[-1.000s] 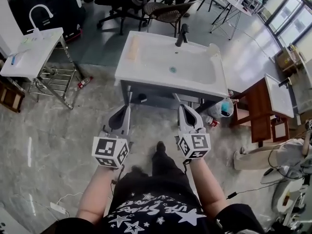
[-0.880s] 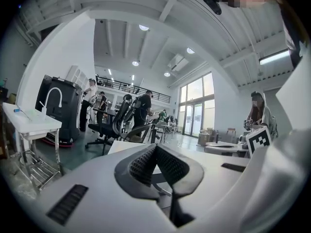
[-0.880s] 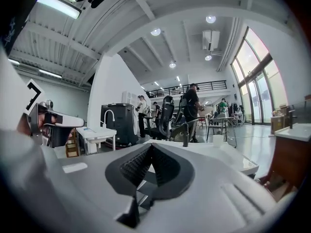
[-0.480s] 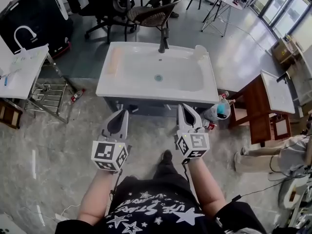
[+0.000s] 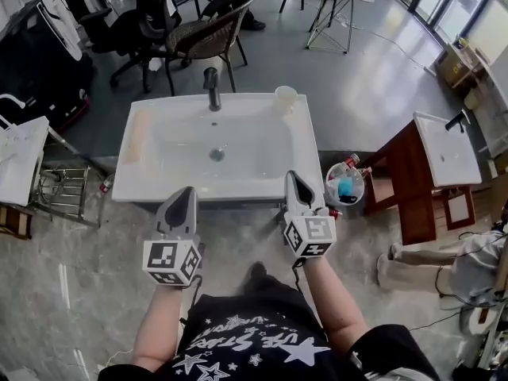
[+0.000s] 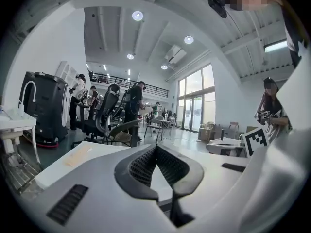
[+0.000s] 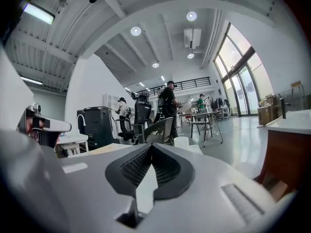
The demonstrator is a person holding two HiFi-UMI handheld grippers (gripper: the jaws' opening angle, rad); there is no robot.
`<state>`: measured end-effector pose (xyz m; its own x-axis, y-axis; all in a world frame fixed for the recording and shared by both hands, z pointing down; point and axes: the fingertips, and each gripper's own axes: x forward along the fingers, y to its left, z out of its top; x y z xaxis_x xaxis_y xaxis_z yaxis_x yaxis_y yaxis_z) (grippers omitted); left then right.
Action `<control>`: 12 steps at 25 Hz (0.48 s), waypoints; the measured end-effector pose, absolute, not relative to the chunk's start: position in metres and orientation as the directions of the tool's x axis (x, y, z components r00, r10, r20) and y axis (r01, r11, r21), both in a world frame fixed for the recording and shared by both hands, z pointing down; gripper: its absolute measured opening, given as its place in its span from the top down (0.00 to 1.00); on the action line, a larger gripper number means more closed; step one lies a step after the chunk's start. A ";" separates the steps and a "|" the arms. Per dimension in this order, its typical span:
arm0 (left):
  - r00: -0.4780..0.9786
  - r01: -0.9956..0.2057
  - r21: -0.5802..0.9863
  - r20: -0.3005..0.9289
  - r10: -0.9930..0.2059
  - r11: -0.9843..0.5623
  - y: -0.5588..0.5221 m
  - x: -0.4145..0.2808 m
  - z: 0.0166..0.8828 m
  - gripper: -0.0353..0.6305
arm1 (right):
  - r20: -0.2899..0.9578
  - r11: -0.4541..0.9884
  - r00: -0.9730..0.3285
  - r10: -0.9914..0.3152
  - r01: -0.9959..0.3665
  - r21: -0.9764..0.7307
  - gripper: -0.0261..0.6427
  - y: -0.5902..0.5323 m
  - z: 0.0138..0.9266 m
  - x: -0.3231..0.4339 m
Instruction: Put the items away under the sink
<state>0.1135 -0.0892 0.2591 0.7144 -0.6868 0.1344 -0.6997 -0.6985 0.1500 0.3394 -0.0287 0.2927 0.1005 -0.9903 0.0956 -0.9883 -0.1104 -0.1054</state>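
A white sink [image 5: 238, 153] on a dark cabinet stands in front of me, with a dark faucet [image 5: 211, 88] at its back. A white cup [image 5: 285, 98] sits at the back right corner and a tan strip [image 5: 136, 133] lies along the left side. The sink top hides the space under it. A clear bag [image 5: 344, 182] with a blue item and red bottles sits on the floor to the right. My left gripper [image 5: 183, 191] [image 6: 156, 146] and right gripper [image 5: 292, 177] [image 7: 151, 144] hover at the sink's front edge, both shut and holding nothing.
A wooden stand [image 5: 413, 182] carrying another white sink is at the right. At the left are a metal rack [image 5: 59, 193] and a white table [image 5: 14, 157], with a red bottle [image 5: 104, 186] on the floor. Chairs [image 5: 202, 34] stand behind the sink.
The view has come closer and over the sink, so the cabinet front is now hidden. Both grippers have reached the sink's front edge, still shut.
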 end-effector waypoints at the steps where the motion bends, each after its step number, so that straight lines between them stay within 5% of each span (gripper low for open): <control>1: 0.707 -0.707 0.144 0.138 -0.693 -0.692 -0.094 0.122 0.259 0.93 | 0.097 -0.118 0.107 -0.989 -0.986 -0.115 0.96 -0.033 0.294 0.350; 12: 0.743 -0.667 0.121 0.184 -0.643 -0.735 -0.135 0.207 0.275 0.93 | 0.164 -0.170 0.145 -0.976 -0.974 -0.152 0.95 -0.057 0.324 0.412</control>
<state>0.2067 -0.1345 0.2753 0.7431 -0.6433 0.1840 -0.6667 -0.7354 0.1212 0.4124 -0.0571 0.3239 0.1447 -0.9758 0.1641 -0.9738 -0.1699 -0.1515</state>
